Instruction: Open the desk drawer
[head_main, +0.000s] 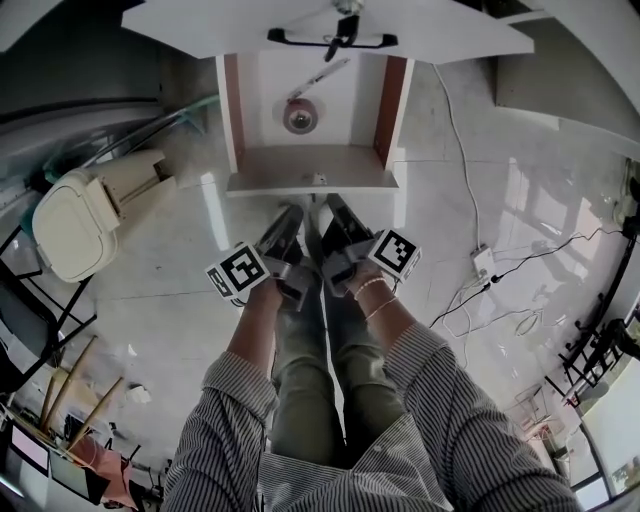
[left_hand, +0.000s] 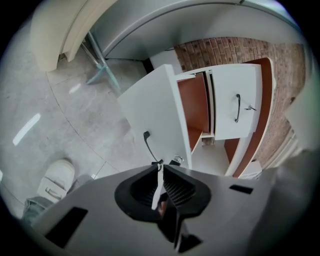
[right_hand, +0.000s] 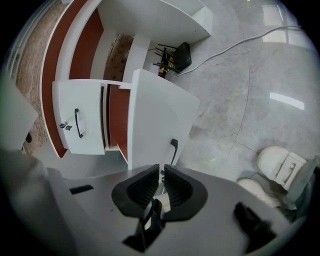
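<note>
The white desk drawer (head_main: 300, 183) stands pulled out towards me, brown sides showing, with a round object (head_main: 299, 116) and a pen (head_main: 322, 74) inside. Its white front (left_hand: 155, 112) (right_hand: 155, 115) carries a black handle (left_hand: 148, 144) (right_hand: 173, 149). My left gripper (head_main: 292, 212) (left_hand: 160, 167) hovers just in front of that handle with its jaws together and nothing between them. Beside it, my right gripper (head_main: 330, 205) (right_hand: 161, 172) shows a narrow gap between its pads. The handle lies just beyond its tips, not pinched.
Above the drawer is a white front with a black handle and key (left_hand: 237, 107) (right_hand: 77, 122). A beige chair (head_main: 75, 220) stands left. A power strip (head_main: 483, 262) and cables (head_main: 500, 320) lie on the floor at right. My shoes (left_hand: 55, 182) (right_hand: 280, 165) are below.
</note>
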